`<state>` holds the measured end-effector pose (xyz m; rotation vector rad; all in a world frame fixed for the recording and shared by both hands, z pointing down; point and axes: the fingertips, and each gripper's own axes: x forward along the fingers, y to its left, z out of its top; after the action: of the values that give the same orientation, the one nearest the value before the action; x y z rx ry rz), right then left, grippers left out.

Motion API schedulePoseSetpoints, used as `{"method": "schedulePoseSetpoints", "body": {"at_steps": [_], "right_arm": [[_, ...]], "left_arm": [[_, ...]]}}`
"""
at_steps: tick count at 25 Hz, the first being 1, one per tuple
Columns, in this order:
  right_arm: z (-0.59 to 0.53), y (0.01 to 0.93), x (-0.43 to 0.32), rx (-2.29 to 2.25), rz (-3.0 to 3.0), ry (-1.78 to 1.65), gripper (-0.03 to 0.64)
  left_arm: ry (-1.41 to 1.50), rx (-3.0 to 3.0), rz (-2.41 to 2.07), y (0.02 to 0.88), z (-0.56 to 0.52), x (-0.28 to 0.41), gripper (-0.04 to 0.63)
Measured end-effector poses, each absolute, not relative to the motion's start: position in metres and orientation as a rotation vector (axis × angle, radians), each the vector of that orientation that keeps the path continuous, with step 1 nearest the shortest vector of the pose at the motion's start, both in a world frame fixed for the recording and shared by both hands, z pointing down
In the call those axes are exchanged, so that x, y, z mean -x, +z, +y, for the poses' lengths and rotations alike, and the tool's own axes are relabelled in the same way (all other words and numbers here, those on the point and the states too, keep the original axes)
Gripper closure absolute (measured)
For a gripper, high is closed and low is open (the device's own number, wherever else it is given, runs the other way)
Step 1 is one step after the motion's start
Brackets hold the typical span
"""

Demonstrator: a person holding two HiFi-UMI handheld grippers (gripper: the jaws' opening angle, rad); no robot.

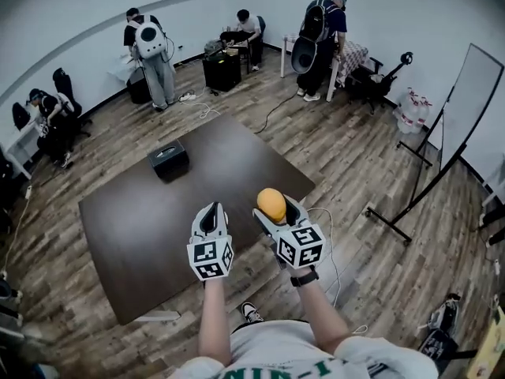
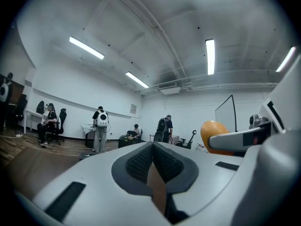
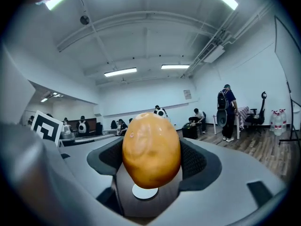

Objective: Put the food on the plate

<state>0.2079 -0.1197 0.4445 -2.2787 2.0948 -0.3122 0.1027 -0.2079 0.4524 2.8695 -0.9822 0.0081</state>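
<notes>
One orange fruit (image 3: 151,149) sits pinched in your right gripper (image 1: 278,212) over the counter (image 1: 142,219) edge, left gripper (image 1: 211,216) clenched on nothing, and, with no plate in view, a hasty swing could shake that smooth round fruit loose.

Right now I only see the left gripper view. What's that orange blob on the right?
Observer: A smooth orange food piece, pinched between the right gripper's jaws.
Operator: Is there a plate to put it on?
Observer: None that I can see. The head view shows a brown table with only a black box on it.
Operator: And where's my gripper?
Observer: Your left gripper is held out side by side with the right one, shut and empty.
</notes>
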Motion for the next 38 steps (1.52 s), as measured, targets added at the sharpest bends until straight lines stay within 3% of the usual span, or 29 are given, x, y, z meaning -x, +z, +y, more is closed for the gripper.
{"method": "schedulePoseSetpoints", "body": {"at_steps": [19,38], "right_arm": [[-0.377,0.484,-0.132,1.64,2.807,-0.418,0.261],[-0.462,0.645,-0.117,1.546,3.139,-0.79,0.261]], "left_arm": [[0.076,-2.538,-1.571,0.486,-0.393,-0.032,0.584],[0.248,-2.338,-1.673,0.571,-0.451,-0.017,0.584]]}}
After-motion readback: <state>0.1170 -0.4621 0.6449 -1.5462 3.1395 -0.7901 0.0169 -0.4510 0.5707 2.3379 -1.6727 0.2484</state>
